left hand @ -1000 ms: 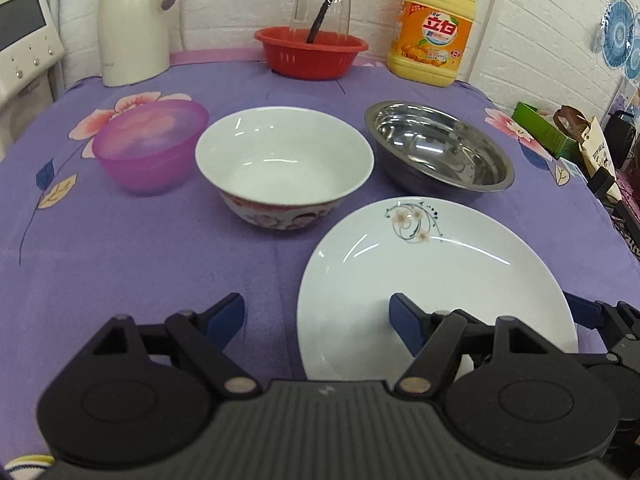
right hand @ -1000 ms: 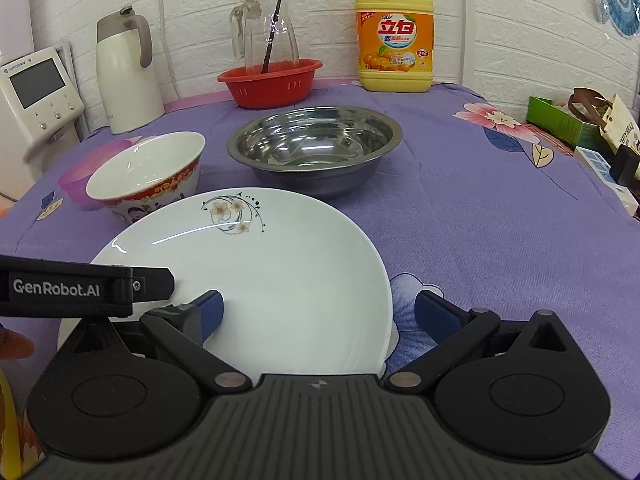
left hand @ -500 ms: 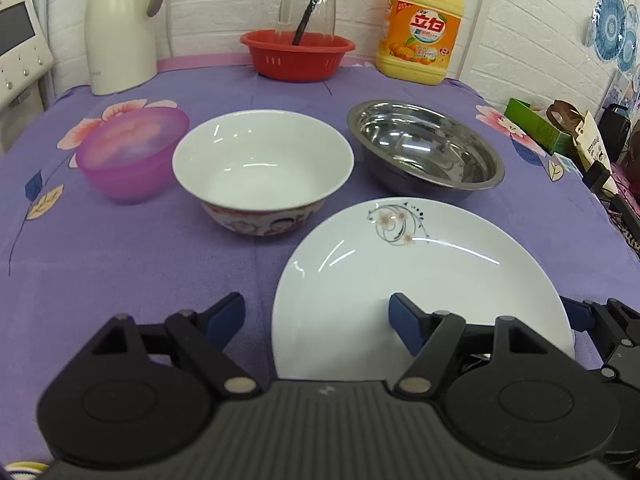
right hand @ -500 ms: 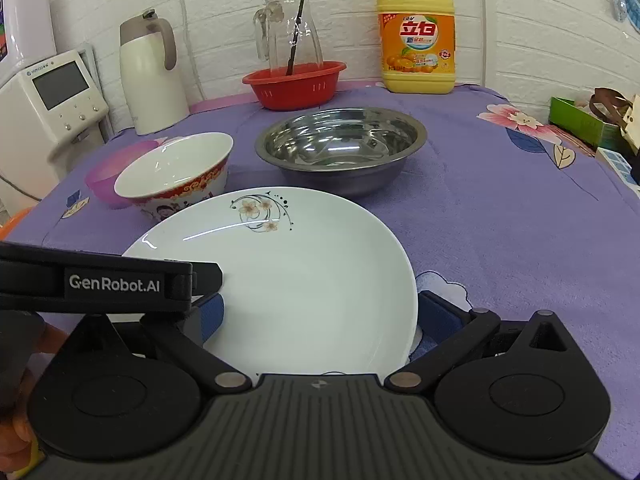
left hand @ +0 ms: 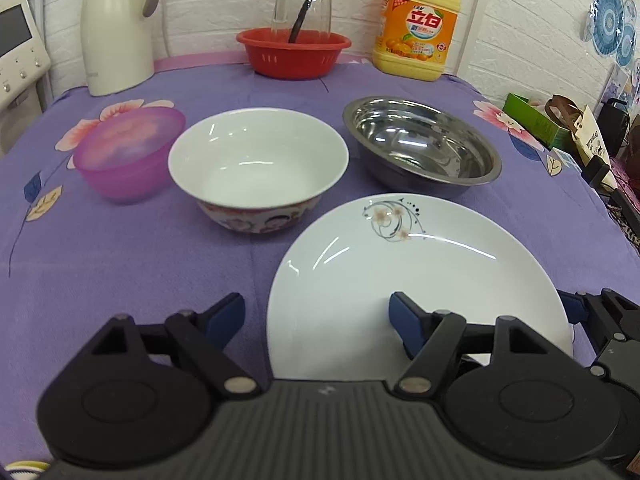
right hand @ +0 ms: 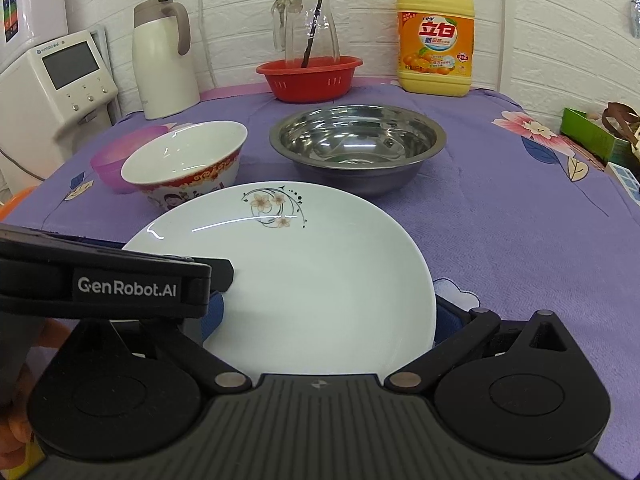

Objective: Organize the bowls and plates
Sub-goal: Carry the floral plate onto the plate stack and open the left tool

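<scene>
The near rim of the white plate [left hand: 400,276] is cut off behind both gripper bodies. Glossy, with a small flower sprig at its far edge, it lies on the purple-clothed counter [left hand: 120,264] in front of the white bowl [left hand: 258,164] and steel bowl [left hand: 420,142]. The left gripper [left hand: 316,316] stands wide, one finger over the plate. The right gripper [right hand: 326,312] straddles the plate; whether it grips, I cannot tell.

Along the wall: white kettle [right hand: 164,56], glass jug [right hand: 306,26] in red basket [right hand: 310,80], yellow detergent bottle [right hand: 436,36].
</scene>
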Motion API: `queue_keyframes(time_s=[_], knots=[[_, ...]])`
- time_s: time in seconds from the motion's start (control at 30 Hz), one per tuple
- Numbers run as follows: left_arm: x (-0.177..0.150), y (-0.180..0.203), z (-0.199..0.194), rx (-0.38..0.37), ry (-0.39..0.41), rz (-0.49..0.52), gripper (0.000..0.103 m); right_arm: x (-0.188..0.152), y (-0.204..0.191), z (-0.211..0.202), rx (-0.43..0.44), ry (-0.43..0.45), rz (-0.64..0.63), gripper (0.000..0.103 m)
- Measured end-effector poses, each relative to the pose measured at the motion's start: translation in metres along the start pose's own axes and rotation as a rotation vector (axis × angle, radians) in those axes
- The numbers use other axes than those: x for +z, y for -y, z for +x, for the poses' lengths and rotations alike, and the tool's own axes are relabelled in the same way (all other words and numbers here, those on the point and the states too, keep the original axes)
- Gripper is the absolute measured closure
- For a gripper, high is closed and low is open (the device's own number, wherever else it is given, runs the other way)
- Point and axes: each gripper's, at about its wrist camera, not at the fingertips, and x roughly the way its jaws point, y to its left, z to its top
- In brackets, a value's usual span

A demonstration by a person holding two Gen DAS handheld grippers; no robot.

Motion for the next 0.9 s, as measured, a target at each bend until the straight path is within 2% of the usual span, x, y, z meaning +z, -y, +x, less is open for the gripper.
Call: queue_keyframes(time_s=[0.1,0.13,0.37,0.6,0.77,0.9], knots=[[-0.002,0.004,-0.001,-0.024,0.011,0.021,0.042,-0.001,-0.001,-0.002,0.004,0.003,0.004,0.000],[-0.002,0.005,-0.002,-0.047,0.012,0.029,0.051,-0.001,-0.001,-0.003,0.006,0.004,0.004,0.000],[-0.003,0.007,-0.011,-0.060,0.006,0.024,0.053,-0.003,0.000,-0.011,0.022,0.012,0.026,0.000],[-0.008,0.006,-0.064,-0.097,0.083,0.018,0.053,0.001,-0.015,-0.056,0.009,0.076,0.046,0.000],[-0.031,-0.024,-0.115,-0.063,0.130,-0.010,0.053,-0.002,-0.048,-0.090,0.038,0.121,-0.002,0.000],[-0.061,-0.061,-0.149,0.004,0.135,-0.053,0.053,-0.016,-0.089,-0.106,0.101,0.122,-0.053,0.000]])
